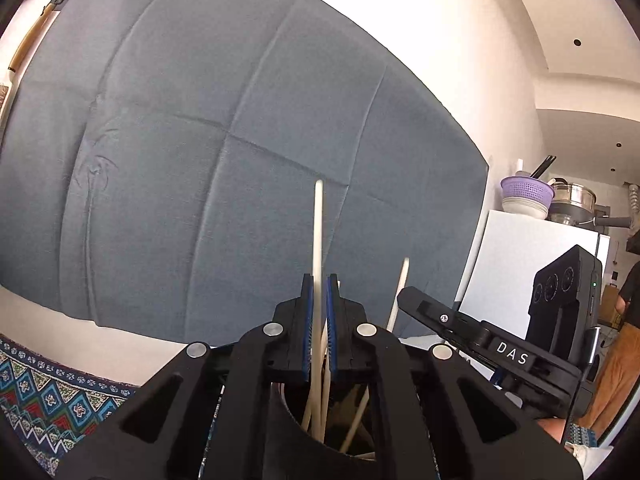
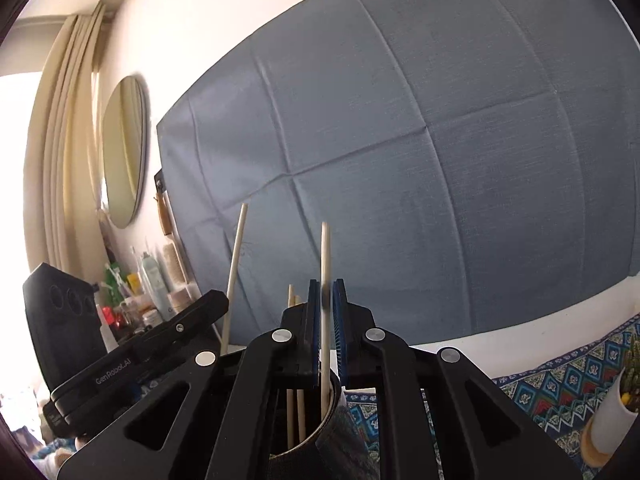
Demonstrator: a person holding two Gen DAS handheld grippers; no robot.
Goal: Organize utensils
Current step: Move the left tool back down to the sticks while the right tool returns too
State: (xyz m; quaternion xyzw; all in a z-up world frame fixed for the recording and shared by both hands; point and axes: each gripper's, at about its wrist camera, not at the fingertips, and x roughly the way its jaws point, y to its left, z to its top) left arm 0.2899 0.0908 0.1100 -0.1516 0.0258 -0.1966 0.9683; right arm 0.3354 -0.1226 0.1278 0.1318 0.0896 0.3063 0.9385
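Observation:
In the left wrist view my left gripper [image 1: 319,292] is shut on a pale wooden chopstick [image 1: 318,232] that stands upright over a dark round holder [image 1: 296,420]. Several more chopsticks [image 1: 354,420] lean inside it. To its right is my right gripper [image 1: 406,294] with a second chopstick [image 1: 401,288]. In the right wrist view that chopstick [image 2: 325,256] stands between the blue pads [image 2: 340,320], blurred, with a thin gap beside it and its lower end in the holder [image 2: 326,424]. The left gripper [image 2: 220,300] and its chopstick [image 2: 237,256] show at the left.
A patterned tablecloth [image 1: 48,392] [image 2: 560,384] covers the table. A blue cloth [image 1: 240,120] hangs on the wall behind. A white pot with a cactus [image 2: 616,412] stands at the right, bottles [image 2: 148,280] and a mirror [image 2: 124,152] at the left. A person [image 1: 624,320] stands by a fridge [image 1: 528,248].

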